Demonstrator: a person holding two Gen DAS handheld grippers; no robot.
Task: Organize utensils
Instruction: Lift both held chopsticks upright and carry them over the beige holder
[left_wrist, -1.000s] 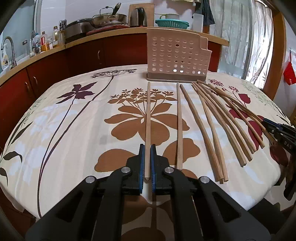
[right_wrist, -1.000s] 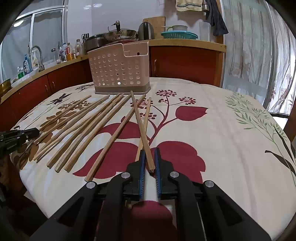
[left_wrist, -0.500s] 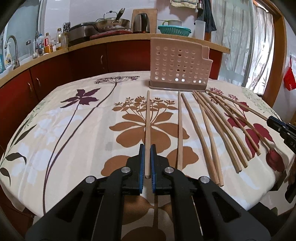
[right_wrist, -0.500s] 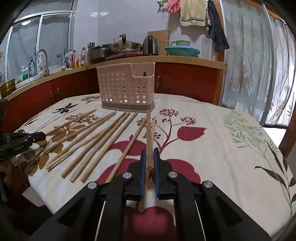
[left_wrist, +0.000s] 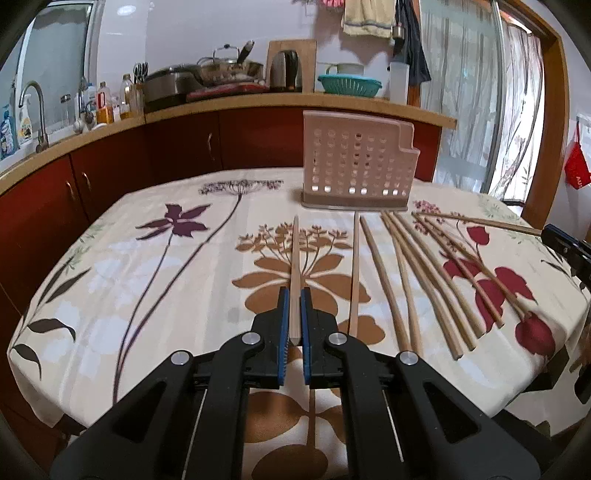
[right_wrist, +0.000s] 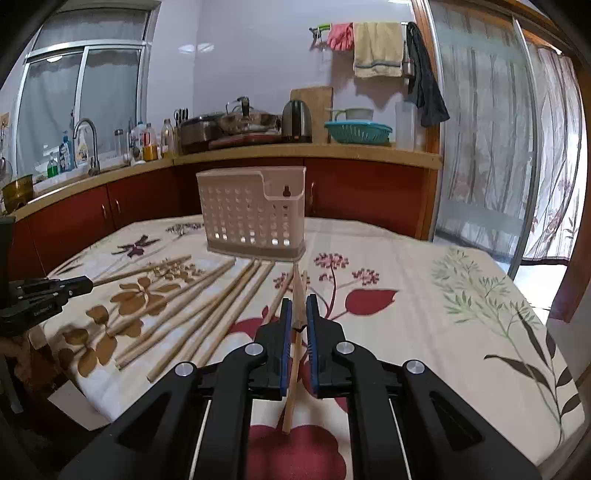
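Note:
My left gripper (left_wrist: 292, 325) is shut on a wooden chopstick (left_wrist: 294, 266), lifted above the floral tablecloth and pointing toward the perforated pink utensil holder (left_wrist: 356, 166). My right gripper (right_wrist: 297, 321) is shut on another wooden chopstick (right_wrist: 297, 295), raised and pointing at the utensil holder (right_wrist: 255, 214). Several loose chopsticks (left_wrist: 424, 273) lie on the cloth in front of the holder; they also show in the right wrist view (right_wrist: 207, 310). One chopstick (right_wrist: 293, 376) lies on the cloth under my right gripper. Each gripper shows at the edge of the other's view.
The round table (left_wrist: 155, 266) drops off at its near edge. A kitchen counter (left_wrist: 258, 99) with pots, kettle, bottles and a sink runs behind the table. Curtained glass doors (right_wrist: 498, 147) stand to the right.
Both grippers have risen from the table, each carrying its chopstick up and levelling it toward the holder. The other chopsticks have not moved.

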